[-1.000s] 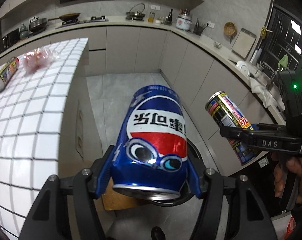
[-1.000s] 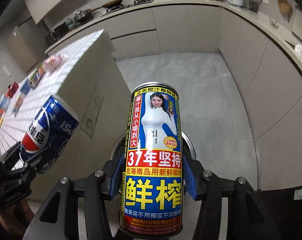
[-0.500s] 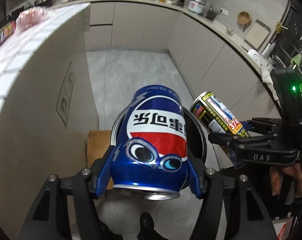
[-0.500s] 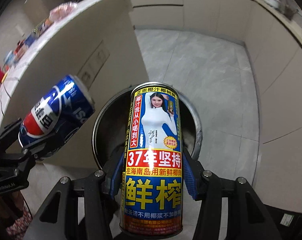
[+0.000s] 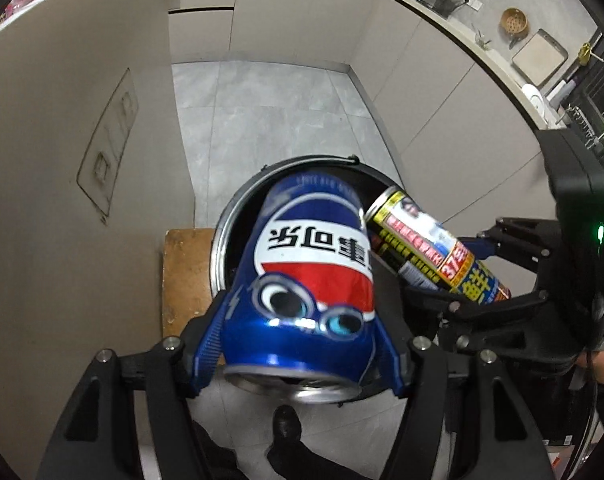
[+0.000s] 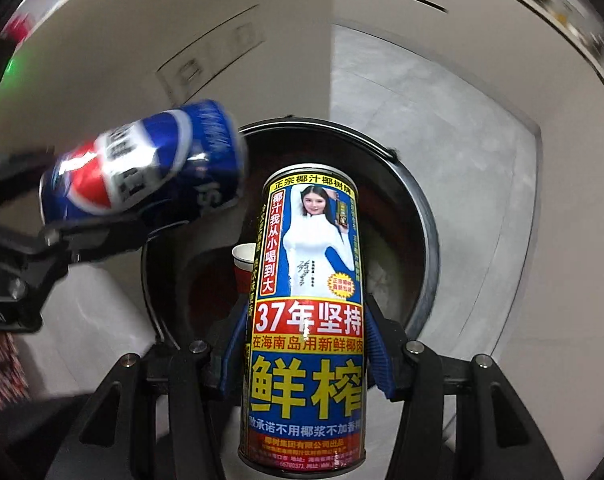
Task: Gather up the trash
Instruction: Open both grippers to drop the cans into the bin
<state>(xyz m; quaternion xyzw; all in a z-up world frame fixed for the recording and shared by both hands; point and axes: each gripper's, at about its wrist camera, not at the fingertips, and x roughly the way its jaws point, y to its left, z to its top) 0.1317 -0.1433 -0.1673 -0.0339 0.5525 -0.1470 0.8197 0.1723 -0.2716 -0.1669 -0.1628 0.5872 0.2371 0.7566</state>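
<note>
My left gripper [image 5: 300,344] is shut on a blue Pepsi can [image 5: 309,280] and holds it over the mouth of a round black trash bin [image 5: 302,164]. My right gripper [image 6: 305,356] is shut on a tall yellow and blue coconut juice can [image 6: 307,320] and holds it over the same bin [image 6: 421,216]. Each view shows the other can: the juice can [image 5: 433,248] at right, the Pepsi can [image 6: 142,184] at left. A red paper cup [image 6: 244,268] lies inside the bin.
The beige side of the kitchen island [image 5: 74,160] stands close on the left of the bin. A wooden board [image 5: 186,276] lies on the floor beside the bin. Cabinets [image 5: 441,112] run along the right, with grey tiled floor [image 5: 262,112] between.
Both grippers have moved down and closer together with their cans, from counter height to just above the bin. The bin now fills the middle of both views.
</note>
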